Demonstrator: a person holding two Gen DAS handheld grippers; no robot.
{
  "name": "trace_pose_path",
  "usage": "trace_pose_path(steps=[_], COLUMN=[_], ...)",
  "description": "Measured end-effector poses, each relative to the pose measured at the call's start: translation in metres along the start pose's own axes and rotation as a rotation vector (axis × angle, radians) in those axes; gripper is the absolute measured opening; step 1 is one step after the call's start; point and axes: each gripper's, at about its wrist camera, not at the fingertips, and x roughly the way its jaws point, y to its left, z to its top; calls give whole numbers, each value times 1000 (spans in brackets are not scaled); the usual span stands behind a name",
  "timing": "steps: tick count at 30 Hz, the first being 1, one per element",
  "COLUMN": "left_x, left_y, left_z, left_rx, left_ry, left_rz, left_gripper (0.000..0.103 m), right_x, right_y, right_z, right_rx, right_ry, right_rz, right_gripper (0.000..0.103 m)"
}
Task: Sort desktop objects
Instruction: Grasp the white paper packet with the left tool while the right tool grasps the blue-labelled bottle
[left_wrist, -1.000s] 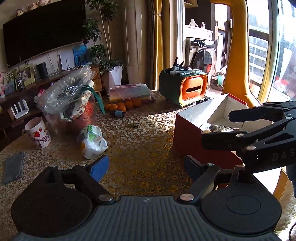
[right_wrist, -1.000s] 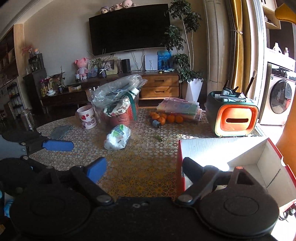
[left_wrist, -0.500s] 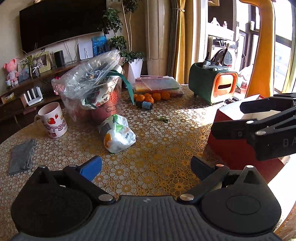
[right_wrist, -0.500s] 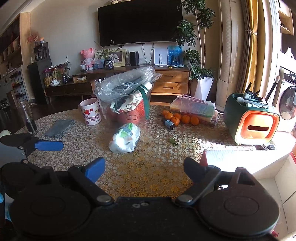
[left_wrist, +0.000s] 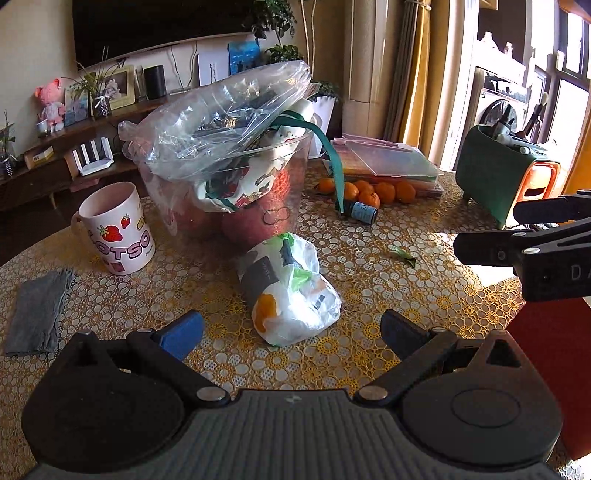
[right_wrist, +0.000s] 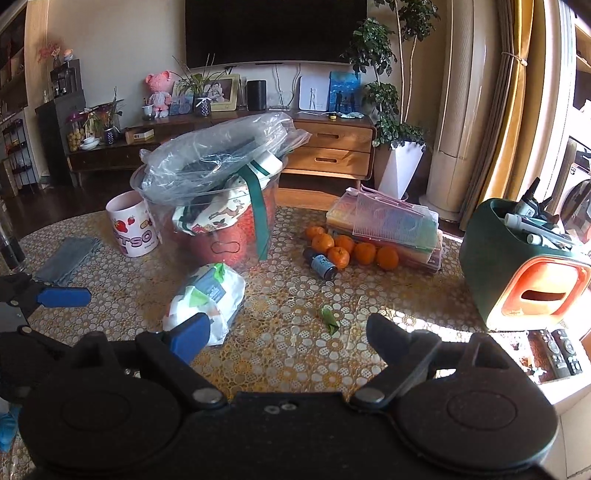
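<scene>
Left gripper (left_wrist: 291, 330): fingers spread apart, holding nothing.
White bag (left_wrist: 288, 291): on the table (left_wrist: 369, 266), just ahead, between the left fingers.
Right gripper (right_wrist: 288, 332): fingers apart, empty; white bag beside its left finger.
Clear tub (left_wrist: 229, 184): stuffed with cloth and plastic bag.
Green caddy (right_wrist: 517, 258): holds pens.

So there's a knotted white plastic bag (left_wrist: 291, 291) lying on its side on the table (left_wrist: 369, 266), just in front of the overstuffed clear bucket (left_wrist: 236, 184), small dark bottle (left_wrist: 364, 213) tipped over by the oranges (left_wrist: 373, 192).
</scene>
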Motion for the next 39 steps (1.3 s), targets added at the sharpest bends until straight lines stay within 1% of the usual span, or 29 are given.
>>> trace_pose_path(steps=[8, 14, 17, 22, 26, 29, 31, 39], left_x=[57, 90, 102, 115, 127, 133, 134, 138], left_y=[5, 5, 7, 9, 9, 11, 11, 6], left_z=[22, 27, 29, 28, 24, 21, 21, 17], left_rx=[-26, -23, -25, -16, 10, 8, 9, 40], left_ry=[55, 93, 110, 119, 123, 125, 121, 109], left_rz=[25, 34, 23, 11, 35, 30, 25, 22], left_gripper=[103, 103, 103, 103, 103, 103, 103, 103], right_x=[67, 115, 136, 167, 191, 208, 215, 237], right_y=[-8, -18, -22, -26, -30, -33, -36, -39], right_z=[21, 40, 45, 48, 48, 47, 45, 38], right_rx=[19, 54, 74, 94, 104, 113, 118, 158], right_ry=[43, 79, 92, 103, 116, 128, 129, 131], right_rz=[-21, -43, -61, -78, -86, -96, -102, -113], right_gripper=[91, 90, 90, 88, 86, 85, 80, 73])
